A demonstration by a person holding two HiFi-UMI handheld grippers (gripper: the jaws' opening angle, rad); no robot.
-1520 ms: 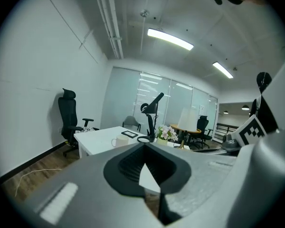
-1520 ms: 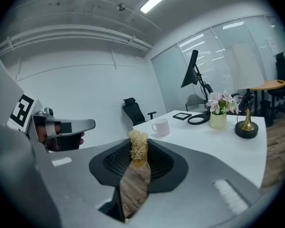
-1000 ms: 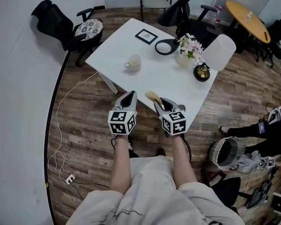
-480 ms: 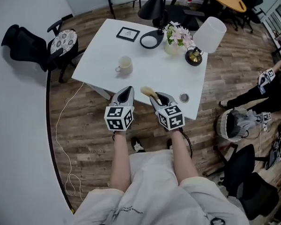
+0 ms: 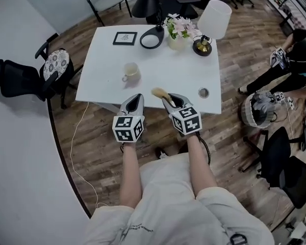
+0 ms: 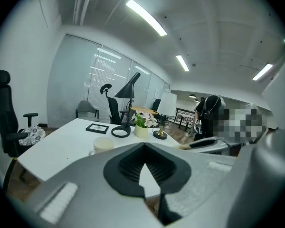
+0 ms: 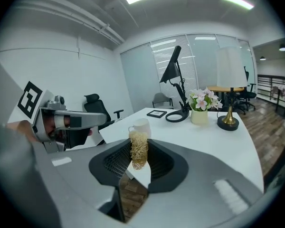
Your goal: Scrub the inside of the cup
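White desk (image 5: 158,75) w/ cup (image 5: 131,71) upright on its left half, apart from both grippers at the near edge: L gripper (image 5: 137,97) jaws together w/ nothing between, R gripper (image 5: 169,100) jaws clamped on a brush (image 5: 159,93), bristly head sticking out over desk toward cup.

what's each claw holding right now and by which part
The right claw holds the scrub brush by its handle end, bristly head sticking out forward. The left claw is shut and empty.
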